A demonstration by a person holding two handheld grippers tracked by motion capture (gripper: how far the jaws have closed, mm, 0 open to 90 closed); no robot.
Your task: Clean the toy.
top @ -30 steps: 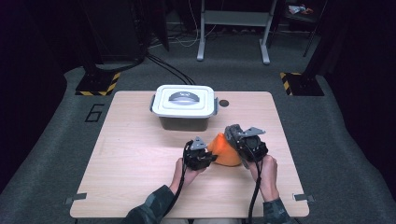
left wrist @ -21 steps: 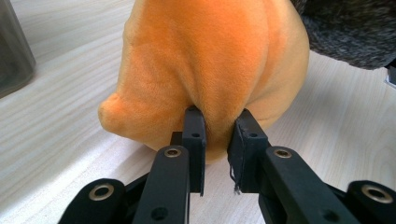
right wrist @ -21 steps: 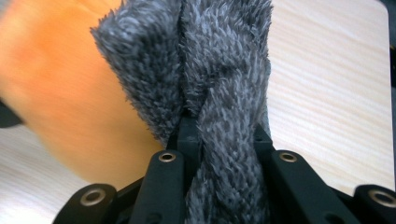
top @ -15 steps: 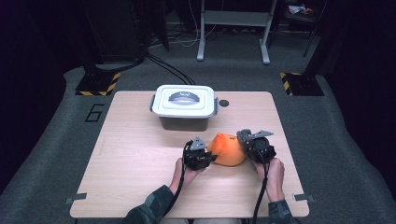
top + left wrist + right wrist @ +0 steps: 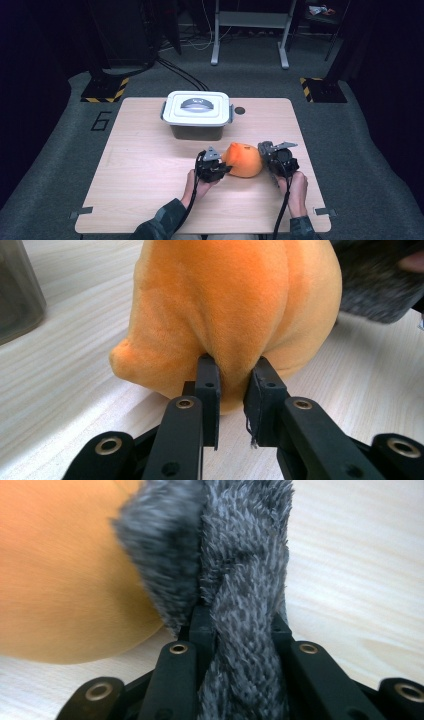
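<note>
Plush toy (image 5: 243, 160), orange: left gripper (image 5: 232, 390) fingers pinch it, right gripper (image 5: 240, 625) fingers clamp grey fur; no writing legible.

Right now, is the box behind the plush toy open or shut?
Shut. The white lid lies flat on the grey box, its handle down; whether the side clips are latched I cannot tell.

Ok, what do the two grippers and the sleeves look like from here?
Both are black: the left gripper and right gripper each carry a grey three-cornered plate on top and trail a black cable. Their jaws are flat black bars with brass-coloured rivets. The left sleeve is dark green.
</note>
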